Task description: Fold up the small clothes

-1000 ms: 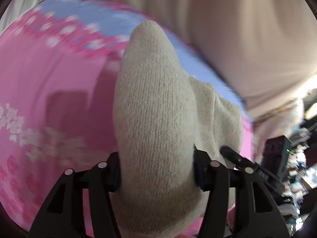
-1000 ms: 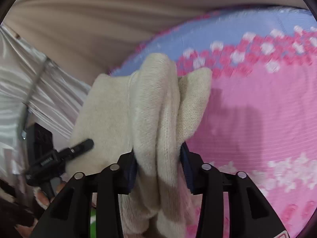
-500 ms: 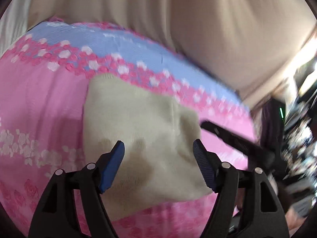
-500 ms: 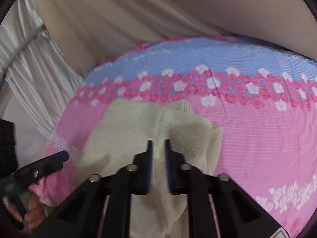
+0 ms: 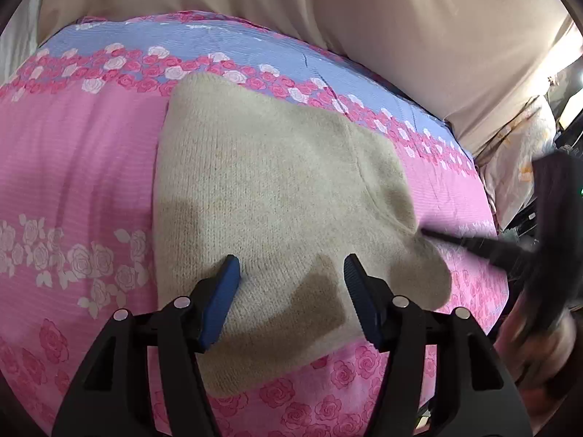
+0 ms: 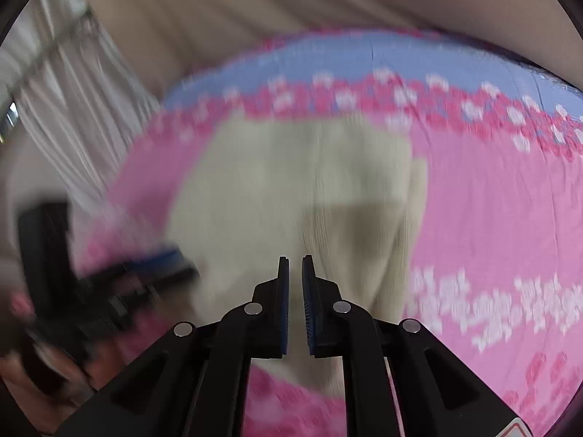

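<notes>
A beige knitted garment (image 5: 277, 196) lay folded flat on the pink rose-print bedsheet (image 5: 76, 167). Above it, the left gripper (image 5: 291, 273) hung with jaws wide and empty; the right gripper (image 6: 295, 273) had jaws nearly closed, gripping nothing.

L gripper (image 5: 291, 273) jaws spread wide, nothing between the blue pads, pointing fwd & down. R gripper (image 6: 295, 273) jaws nearly closed w/ a thin gap, empty, seen blurred at right edge of L view
</notes>
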